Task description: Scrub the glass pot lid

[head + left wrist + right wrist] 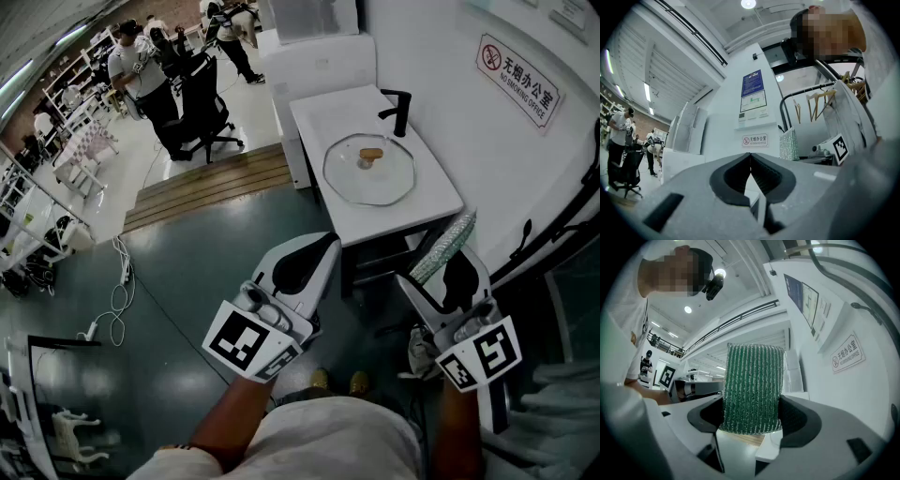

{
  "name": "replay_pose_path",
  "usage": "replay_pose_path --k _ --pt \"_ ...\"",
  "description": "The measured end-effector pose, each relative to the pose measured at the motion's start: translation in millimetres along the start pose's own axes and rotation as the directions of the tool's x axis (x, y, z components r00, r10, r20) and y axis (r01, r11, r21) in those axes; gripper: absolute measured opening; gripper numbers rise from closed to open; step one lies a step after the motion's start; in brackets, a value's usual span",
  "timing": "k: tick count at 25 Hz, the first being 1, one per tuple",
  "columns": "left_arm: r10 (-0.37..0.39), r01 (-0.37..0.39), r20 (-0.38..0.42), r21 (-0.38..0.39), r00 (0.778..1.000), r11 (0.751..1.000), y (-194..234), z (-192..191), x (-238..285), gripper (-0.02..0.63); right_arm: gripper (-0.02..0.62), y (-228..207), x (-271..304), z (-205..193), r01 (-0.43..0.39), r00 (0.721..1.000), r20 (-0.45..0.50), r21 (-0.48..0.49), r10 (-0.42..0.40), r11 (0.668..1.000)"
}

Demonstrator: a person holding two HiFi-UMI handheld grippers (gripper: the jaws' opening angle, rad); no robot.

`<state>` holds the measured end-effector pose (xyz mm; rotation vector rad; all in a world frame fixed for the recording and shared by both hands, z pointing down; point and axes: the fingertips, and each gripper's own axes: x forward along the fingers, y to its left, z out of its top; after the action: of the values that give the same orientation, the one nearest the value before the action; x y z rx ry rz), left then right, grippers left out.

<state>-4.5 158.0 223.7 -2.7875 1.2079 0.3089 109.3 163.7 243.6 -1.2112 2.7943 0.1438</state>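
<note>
left claw [750, 159] closed, right claw [751, 404] clamped

Clear glass pot lid [368, 171] lies flat, knob up, on white counter [323, 112].

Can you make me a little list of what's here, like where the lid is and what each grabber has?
lid: glass pot lid lies flat on the white counter, brown knob up
tap: black tap behind the lid
left gripper: shut, empty
right gripper: shut on the green sponge
scrubbing: not started; both grippers are short of the counter
</note>
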Motion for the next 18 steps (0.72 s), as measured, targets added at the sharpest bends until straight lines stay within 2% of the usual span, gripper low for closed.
replay_pose_path --k 18 --pt "0.006 -0.006 0.009 -0.02 1.0 1.0 21 -2 -5 0.015 0.348 -5 10 -1 0.025 1.0 0.006 0.036 -0.025 0.999"
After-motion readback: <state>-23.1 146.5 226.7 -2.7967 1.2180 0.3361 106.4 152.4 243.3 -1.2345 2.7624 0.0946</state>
